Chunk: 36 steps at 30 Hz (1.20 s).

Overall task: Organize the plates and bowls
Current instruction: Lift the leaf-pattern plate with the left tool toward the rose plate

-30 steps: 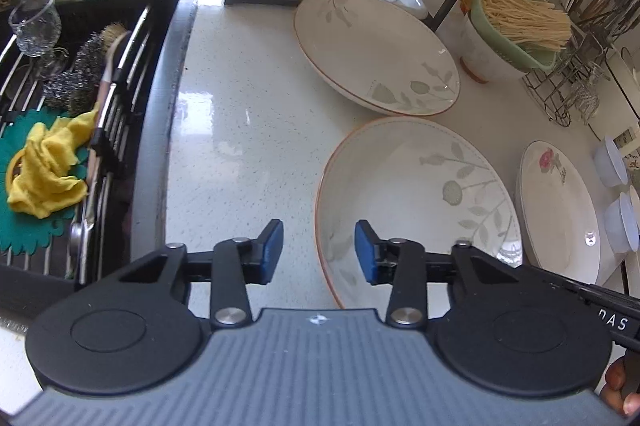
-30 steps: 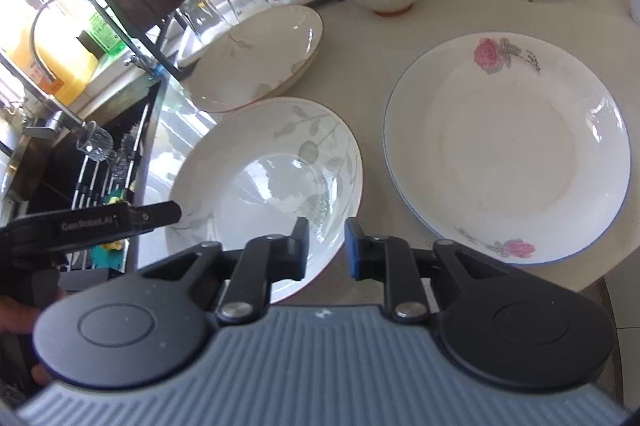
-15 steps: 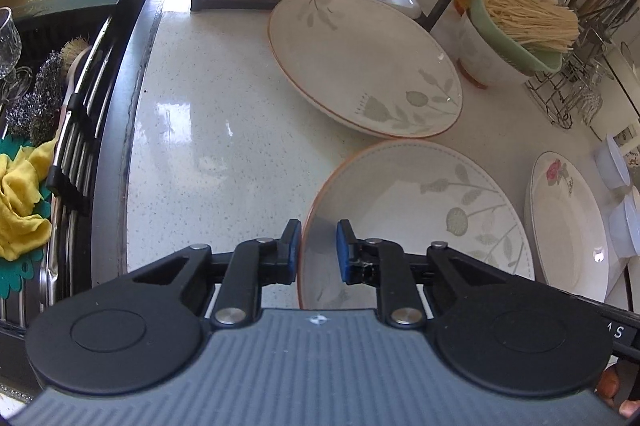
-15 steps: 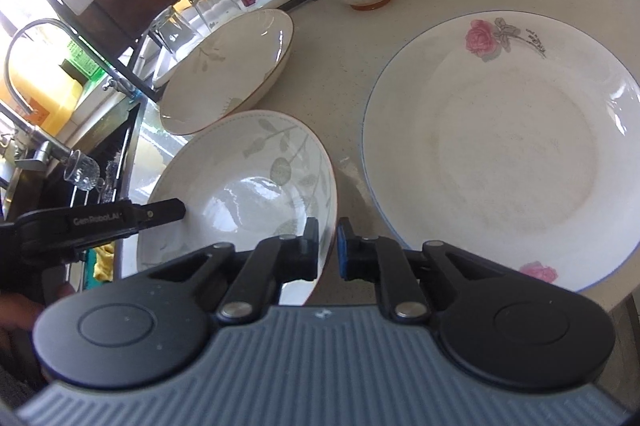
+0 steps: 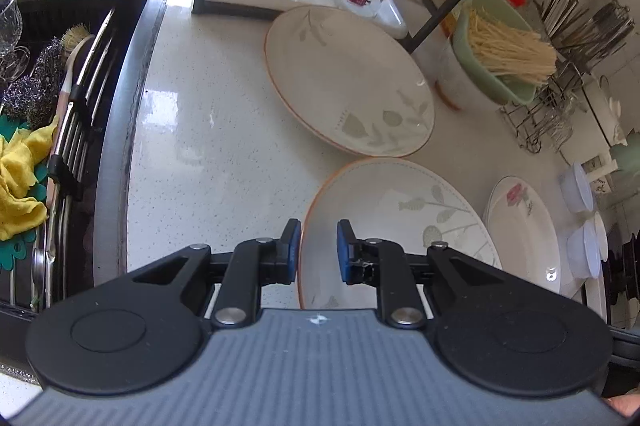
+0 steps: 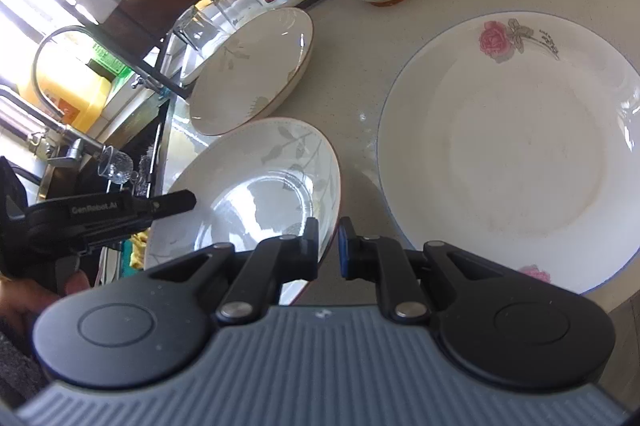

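Left claw (image 5: 318,252) angled down, jaws narrowed, right claw (image 6: 329,246) likewise, both seemingly clamped

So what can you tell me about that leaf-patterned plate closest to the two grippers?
The near leaf-patterned plate is a shallow, glossy, ceramic-looking dish, white with grey-green leaf sprigs and a thin orange-brown rim line. It looks clean and empty. The left gripper has closed its jaws onto the left edge, while the right gripper clamps the opposite edge. It sits on or just above the speckled countertop, close to a matching leaf plate, with a rose-patterned plate on its other side.
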### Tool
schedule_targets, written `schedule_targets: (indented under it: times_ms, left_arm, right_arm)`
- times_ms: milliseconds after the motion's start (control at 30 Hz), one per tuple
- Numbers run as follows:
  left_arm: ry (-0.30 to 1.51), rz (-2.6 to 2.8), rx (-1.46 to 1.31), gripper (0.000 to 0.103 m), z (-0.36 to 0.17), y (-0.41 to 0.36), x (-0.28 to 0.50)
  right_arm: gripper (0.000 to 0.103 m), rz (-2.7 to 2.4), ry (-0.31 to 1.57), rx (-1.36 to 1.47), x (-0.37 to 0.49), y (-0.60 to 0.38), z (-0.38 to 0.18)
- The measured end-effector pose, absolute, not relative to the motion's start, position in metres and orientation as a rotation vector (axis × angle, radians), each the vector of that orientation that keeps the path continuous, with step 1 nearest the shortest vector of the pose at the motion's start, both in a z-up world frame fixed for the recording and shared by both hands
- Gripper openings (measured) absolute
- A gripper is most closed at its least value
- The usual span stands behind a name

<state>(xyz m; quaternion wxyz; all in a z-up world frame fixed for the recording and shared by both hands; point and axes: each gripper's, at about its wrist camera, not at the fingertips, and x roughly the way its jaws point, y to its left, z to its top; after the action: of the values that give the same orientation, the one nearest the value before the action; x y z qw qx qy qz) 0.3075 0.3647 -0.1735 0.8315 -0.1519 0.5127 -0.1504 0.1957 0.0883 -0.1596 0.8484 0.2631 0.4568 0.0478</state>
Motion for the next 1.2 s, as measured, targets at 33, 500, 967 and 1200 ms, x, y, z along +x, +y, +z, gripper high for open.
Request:
schedule_targets:
  times_ms: [33,500,967,1200]
  left_arm:
    - [1.084,-0.323,-0.333,0.022,-0.17,0.365,0.306]
    - [1.052,-0.321,-0.461,0.022,-0.128,0.319,0.301]
    - [1.154,-0.338,-0.455,0.022,-0.162,0.227,0.298]
    - [1.183,-0.298,-0.399,0.022,-0.167,0.197,0.292]
  right_arm:
    - [0.013,0.108,0.964,0.556,0.195,0.088,-0.156]
    - [0.013,0.15,0.889,0.54,0.197,0.031,-0.094]
    - [0.013,0.124,0.961,0.536,0.189,-0.05,-0.126]
    - [0.013,0.15,0.994,0.49,0.189,-0.071,-0.147]
